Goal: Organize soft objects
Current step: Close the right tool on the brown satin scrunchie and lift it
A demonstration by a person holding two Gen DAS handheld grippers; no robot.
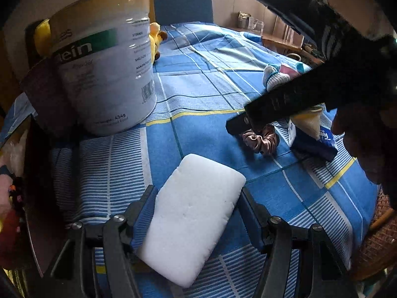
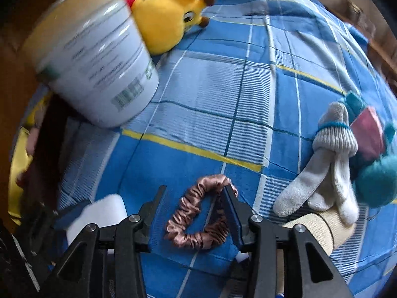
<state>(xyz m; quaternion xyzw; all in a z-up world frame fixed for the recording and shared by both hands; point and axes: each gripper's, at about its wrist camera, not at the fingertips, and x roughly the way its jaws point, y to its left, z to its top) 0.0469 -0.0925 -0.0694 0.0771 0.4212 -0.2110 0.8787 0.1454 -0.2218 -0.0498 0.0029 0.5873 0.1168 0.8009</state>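
Soft things are scattered all over the blue checked table cloth (image 1: 211,79), and both claws are down among them right now! Left claw (image 1: 196,213) has its jaws on either side of the white sponge (image 1: 196,213), which lies flat on the cloth near the front edge; the left pad looks to be at the sponge's side and the right one close to it, but whether they are pressing I cannot tell. Over on the other side, the right claw (image 2: 196,211) straddles the pink satin scrunchie (image 2: 196,213), jaws apart, one finger (image 2: 232,213) poking down through the ring and the other outside it, nothing pinched as yet. So neither piece has left the cloth! Plenty waits: the yellow plush toy (image 2: 166,17) lies behind the big tin (image 2: 91,57) at the far left, the grey sock bundle (image 2: 332,156) with the teal and pink knit piece (image 2: 372,149) sits to the right, a beige bandage roll (image 2: 325,228) lies just beside the right claw, and a small tissue pack (image 1: 320,136) is near the scrunchie. A dark box (image 1: 39,173) at the left edge, with something red and fluffy in it, may be where they go, though that's my guess. By my reckoning the sorting is in its early part, with most items left
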